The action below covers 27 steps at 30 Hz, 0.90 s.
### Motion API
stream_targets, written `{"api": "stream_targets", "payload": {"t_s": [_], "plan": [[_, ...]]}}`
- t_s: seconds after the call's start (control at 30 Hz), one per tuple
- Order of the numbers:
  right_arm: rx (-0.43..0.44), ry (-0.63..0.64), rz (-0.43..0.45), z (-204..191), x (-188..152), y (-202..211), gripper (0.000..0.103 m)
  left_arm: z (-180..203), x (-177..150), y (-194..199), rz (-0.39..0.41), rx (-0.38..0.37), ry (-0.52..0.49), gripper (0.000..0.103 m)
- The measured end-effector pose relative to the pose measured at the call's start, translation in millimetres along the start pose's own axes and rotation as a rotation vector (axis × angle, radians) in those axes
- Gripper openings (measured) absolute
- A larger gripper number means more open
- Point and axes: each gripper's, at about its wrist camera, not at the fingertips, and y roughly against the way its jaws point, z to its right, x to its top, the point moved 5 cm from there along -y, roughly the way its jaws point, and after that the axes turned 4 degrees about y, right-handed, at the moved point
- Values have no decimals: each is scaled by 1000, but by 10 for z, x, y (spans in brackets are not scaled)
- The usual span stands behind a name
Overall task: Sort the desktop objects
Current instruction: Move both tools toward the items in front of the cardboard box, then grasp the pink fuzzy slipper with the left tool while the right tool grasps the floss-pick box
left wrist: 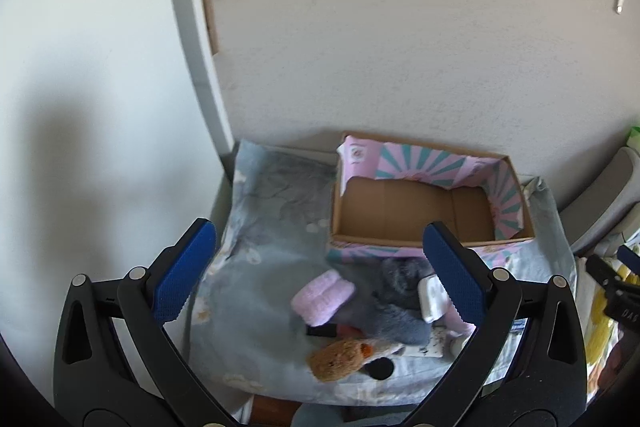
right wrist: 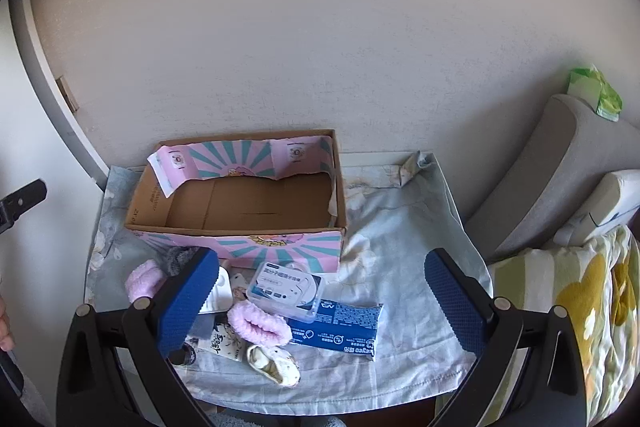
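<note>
Empty cardboard box (right wrist: 240, 203) upright behind jumbled pink socks (right wrist: 260, 325), blue packet (right wrist: 340, 327).

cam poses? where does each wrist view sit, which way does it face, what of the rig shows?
Left wrist: on the left gripper, above the table's near left, facing the wall; both blue pads open; right gripper's tip at far right edge.
Right wrist: on the right gripper, above the table's near edge, further right, facing the wall; pads open; left gripper's tip and some fingers at left edge.
Shared: cardboard box, empty; pink fuzzy sock; floral cloth.
</note>
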Motion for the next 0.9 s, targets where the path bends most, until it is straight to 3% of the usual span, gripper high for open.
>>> {"api": "stream_targets", "payload": {"t_s": [0.3,0.43,0.63,0.8,0.9], "plan": [[22,-16,-104,-40,-237,-307,103,-132,-467,-442,-153,26,2,103],[20,-23,-169,-113,-411,-571,102,-131,-697,-690,-233,3,0,103],[54,-113,-269,-261,-633,-1035,102,-167,-781,-940,-278,-7,-24,103],[-27,-85,-280,-365,-664,-1296,102,-163,-915,-1272,-309,-13,-94,103],[-29,-95,-314,-427,-694,-1445,102,-113,-1037,-1481,-324,-40,-131,103]]}}
